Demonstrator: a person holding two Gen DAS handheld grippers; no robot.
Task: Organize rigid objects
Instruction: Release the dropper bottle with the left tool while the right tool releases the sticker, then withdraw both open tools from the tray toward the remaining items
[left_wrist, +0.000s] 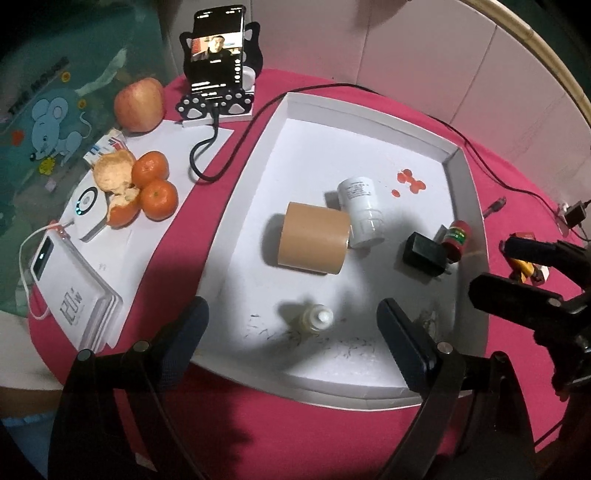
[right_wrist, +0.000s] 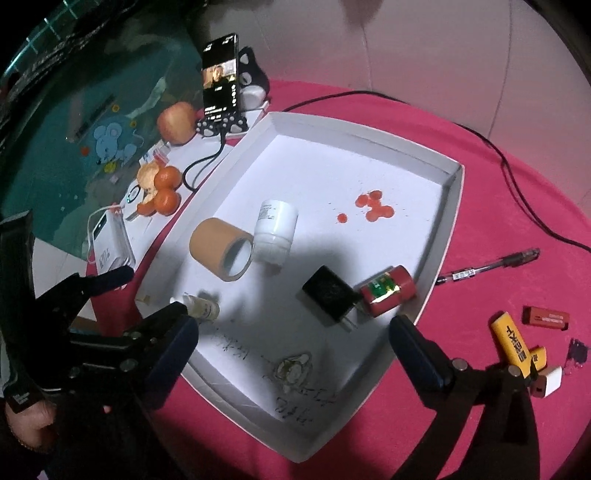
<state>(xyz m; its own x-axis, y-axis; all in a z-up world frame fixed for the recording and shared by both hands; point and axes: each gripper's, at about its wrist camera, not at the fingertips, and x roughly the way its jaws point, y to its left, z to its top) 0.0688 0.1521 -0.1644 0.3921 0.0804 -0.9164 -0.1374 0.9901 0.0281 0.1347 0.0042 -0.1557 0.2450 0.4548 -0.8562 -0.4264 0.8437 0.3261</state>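
Tray (left_wrist: 463, 177) keeps the bottle (left_wrist: 318, 317) and plug (right_wrist: 327, 297) together; your left gripper (left_wrist: 291, 336) and right gripper (right_wrist: 291, 350) gape wide, holding nothing.

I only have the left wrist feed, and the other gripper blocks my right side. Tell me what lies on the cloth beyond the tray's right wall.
Observer: A clear pen lies on the pink cloth, just outside the tray.
Operator: Go on. Report what is nearer the gripper.
Observer: A yellow lighter with black lettering lies there, with a second yellow one against it.
Operator: Name one more thing there.
Observer: A small red box lies flat on the cloth, close to the lighters but apart from them.
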